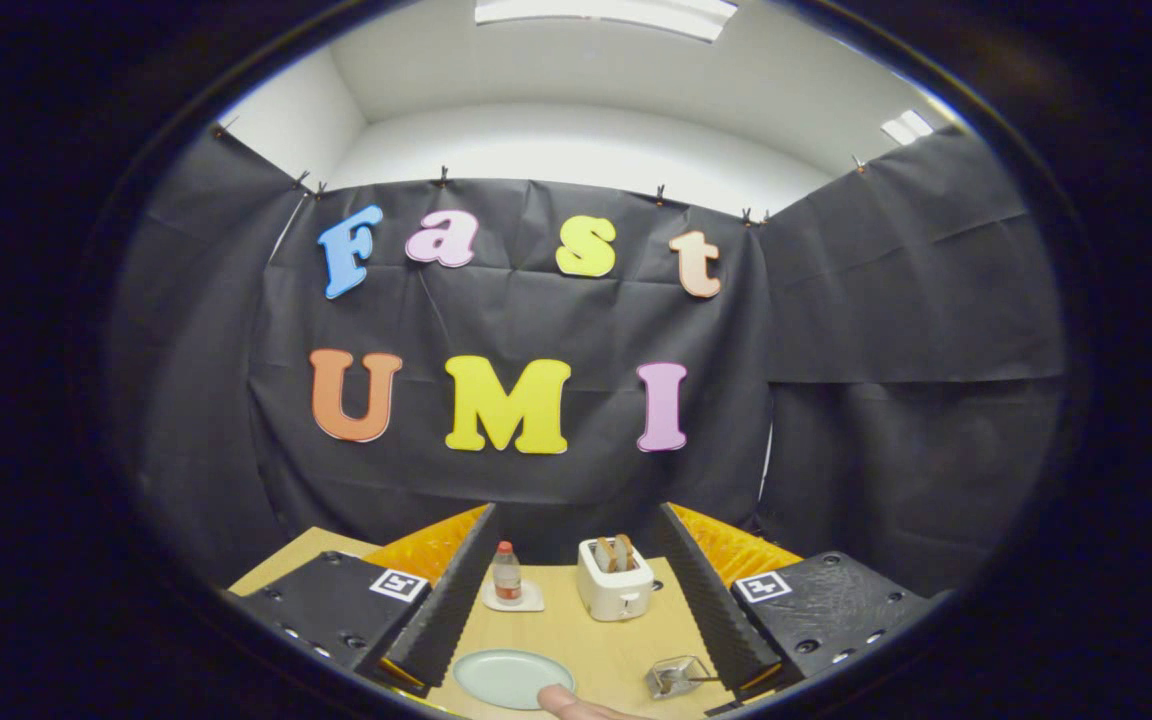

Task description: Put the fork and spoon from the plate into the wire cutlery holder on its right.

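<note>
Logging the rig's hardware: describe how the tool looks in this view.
The tool has two long fingers with ribbed, sawtooth inner faces, standing wide apart. Each is mounted on a dark block fixed with screws and bearing a square black-and-white marker. Behind the fingers sit orange ridged parts.

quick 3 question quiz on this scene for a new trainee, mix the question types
1. True or false: the gripper fingers are spread apart with nothing between them.
2. What sits in the toaster slots? A) bread B) a fork C) nothing
3. Which item stands on the small coaster beside the toaster?

Key
1. True
2. A
3. The bottle, beyond the plate; the wire cutlery holder is to the plate's right.
</note>
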`<state>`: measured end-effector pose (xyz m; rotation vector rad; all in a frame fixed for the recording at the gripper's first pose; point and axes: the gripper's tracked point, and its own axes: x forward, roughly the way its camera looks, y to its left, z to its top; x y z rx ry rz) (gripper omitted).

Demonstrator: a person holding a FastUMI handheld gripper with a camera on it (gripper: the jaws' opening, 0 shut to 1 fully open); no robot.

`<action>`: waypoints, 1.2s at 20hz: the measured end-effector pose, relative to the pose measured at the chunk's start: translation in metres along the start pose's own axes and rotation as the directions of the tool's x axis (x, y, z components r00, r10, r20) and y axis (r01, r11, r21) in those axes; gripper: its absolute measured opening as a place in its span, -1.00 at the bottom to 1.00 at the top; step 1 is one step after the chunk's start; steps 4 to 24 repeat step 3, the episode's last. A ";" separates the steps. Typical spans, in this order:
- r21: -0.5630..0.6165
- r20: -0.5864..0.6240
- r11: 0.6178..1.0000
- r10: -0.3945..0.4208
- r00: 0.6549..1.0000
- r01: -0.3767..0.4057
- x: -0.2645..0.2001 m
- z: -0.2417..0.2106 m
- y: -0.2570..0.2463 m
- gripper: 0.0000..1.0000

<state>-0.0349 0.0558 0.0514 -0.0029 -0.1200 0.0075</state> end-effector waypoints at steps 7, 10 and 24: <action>0.027 0.020 1.000 0.003 1.000 -0.003 0.002 -0.003 -0.010 0.91; 0.027 0.020 1.000 0.003 1.000 -0.003 0.002 -0.003 -0.010 0.91; 0.027 0.020 1.000 0.003 1.000 -0.003 0.002 -0.003 -0.010 0.91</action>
